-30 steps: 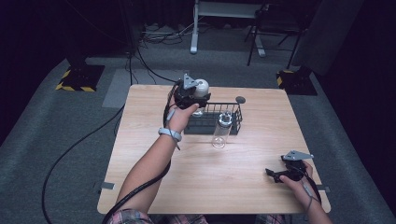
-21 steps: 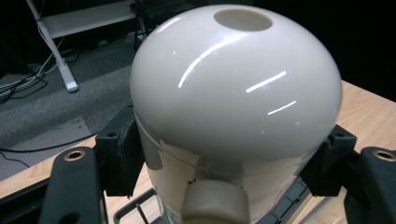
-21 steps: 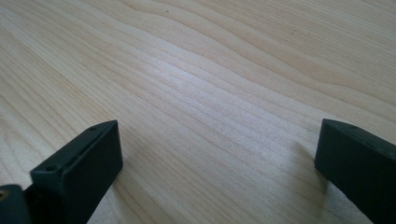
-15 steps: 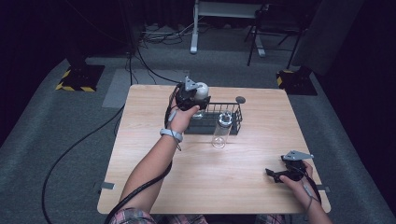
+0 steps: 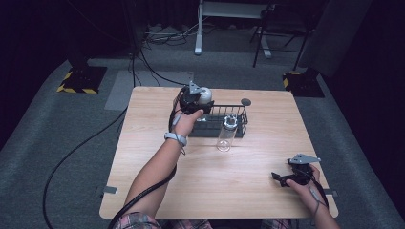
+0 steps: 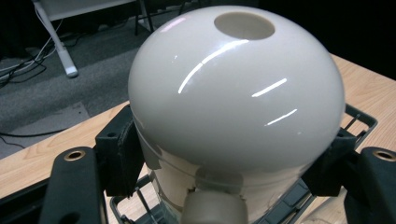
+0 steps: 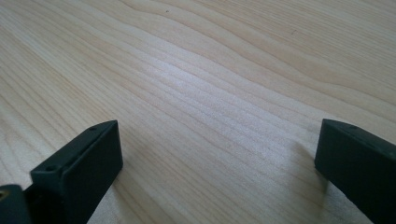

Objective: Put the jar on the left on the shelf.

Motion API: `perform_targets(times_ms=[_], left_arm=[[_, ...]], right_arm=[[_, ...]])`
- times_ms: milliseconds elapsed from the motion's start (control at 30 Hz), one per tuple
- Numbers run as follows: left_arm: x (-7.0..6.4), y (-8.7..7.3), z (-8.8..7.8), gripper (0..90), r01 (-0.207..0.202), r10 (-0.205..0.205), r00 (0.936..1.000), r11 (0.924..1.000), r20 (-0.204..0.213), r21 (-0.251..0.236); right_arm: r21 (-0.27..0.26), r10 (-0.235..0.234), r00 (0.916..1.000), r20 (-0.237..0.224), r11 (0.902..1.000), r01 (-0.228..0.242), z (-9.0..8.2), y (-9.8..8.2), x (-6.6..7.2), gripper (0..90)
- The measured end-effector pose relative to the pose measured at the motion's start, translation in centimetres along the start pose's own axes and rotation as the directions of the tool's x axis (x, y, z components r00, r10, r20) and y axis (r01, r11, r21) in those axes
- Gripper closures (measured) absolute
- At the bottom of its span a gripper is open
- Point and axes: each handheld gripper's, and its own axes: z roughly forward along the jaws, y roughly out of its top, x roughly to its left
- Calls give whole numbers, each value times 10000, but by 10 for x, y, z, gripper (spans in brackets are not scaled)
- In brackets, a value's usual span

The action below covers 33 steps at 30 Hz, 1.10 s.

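Now, high view: left gripper [image 5: 199, 98] at upper centre, over left end of basket [image 5: 241, 125], clamped on dome [image 5: 204, 94]; jar [image 5: 226, 133] just below basket; right gripper [image 5: 286, 177] lower right on table [image 5: 143, 157].
Left gripper view: dome [image 6: 236, 88] mid-frame, pads pressing both sides.
Right gripper view: jaws wide apart, nothing between, table [image 7: 210, 93] beneath.

Glossy cream dome [image 6: 236, 88], hole uppermost, perhaps above basket [image 5: 239, 125]
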Motion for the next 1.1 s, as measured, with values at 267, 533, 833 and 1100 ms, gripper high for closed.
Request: perform_targets(times_ms=[267,533,833,1100], left_arm=[[1,-6,2,274,23,-22,10000,9997,-20,227],[1,-6,4,274,40,-40,10000,9997,12,255],[4,-6,5,248,298,-302,9994,9993,161,238],[1,0,-3,120,432,-425,9987,9988,270,-247]], right_arm=[[1,-13,10000,-2,10000,13,0,0,0,7],[4,-19,10000,-11,10000,19,0,0,0,7],[3,-22,10000,-12,10000,22,0,0,0,7],[2,-16,10000,-10,10000,16,0,0,0,7]])
